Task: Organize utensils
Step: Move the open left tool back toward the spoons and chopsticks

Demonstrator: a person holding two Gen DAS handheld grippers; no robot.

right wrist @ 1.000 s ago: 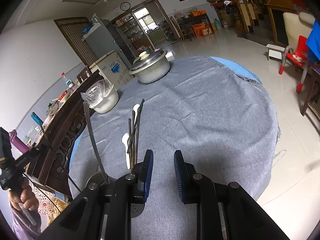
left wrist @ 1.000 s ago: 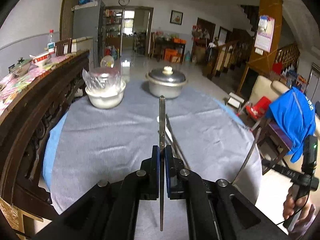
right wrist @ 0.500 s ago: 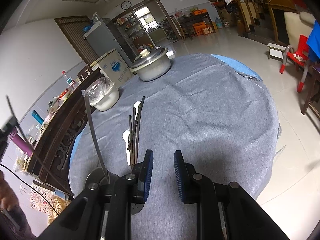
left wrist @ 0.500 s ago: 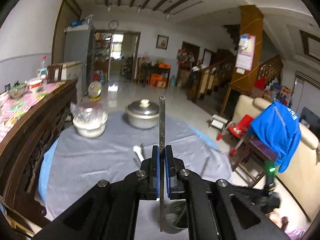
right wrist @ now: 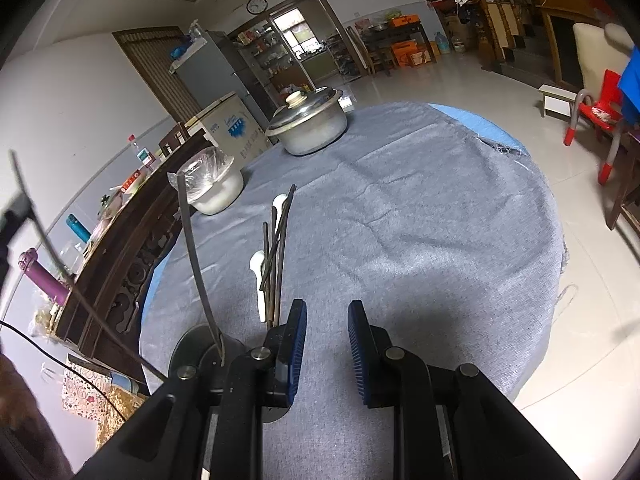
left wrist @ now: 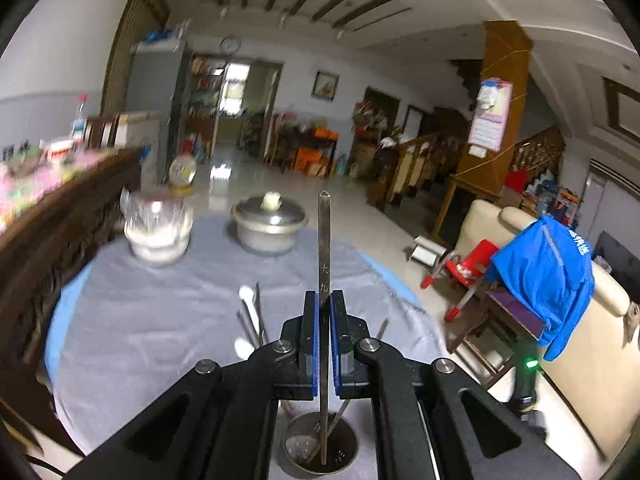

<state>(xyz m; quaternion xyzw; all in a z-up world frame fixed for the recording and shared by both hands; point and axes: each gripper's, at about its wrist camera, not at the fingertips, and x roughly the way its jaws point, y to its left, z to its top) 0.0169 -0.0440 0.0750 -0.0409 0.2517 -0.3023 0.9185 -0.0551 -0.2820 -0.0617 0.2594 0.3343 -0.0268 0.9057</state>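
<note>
chopstick is the thing to watch here: a flat metal one with characters stamped on it, pinched between the pads of our left gripper, which is squeezed down as far as the stick lets it. its long axis runs straight up and down through the grip, top end poking well above the fingers, bottom end hanging right over (maybe already just inside) the mouth of the metal holder directly below. so the whole next move is basically vertical, as far as we can judge: lower it or let go and it should drop in. there's already at least one other stick leaning in that cup, so ours could clatter against it if it goes in crooked.

moving right, the rest of the pile is lying flat on the grey cloth, a loose bundle of dark chopsticks with a couple of white spoons mixed in, long axes pointing away from us toward the pot and the wrapped bowl. in the right wrist view that bundle sits just ahead and slightly left of our right gripper, whose jaws are spread apart with nothing in them. near ends of the sticks almost reach its left finger.

so we reckon the right one is closer to the pile and could grab next lengthwise-on, while the left just finishes the drop.
</note>
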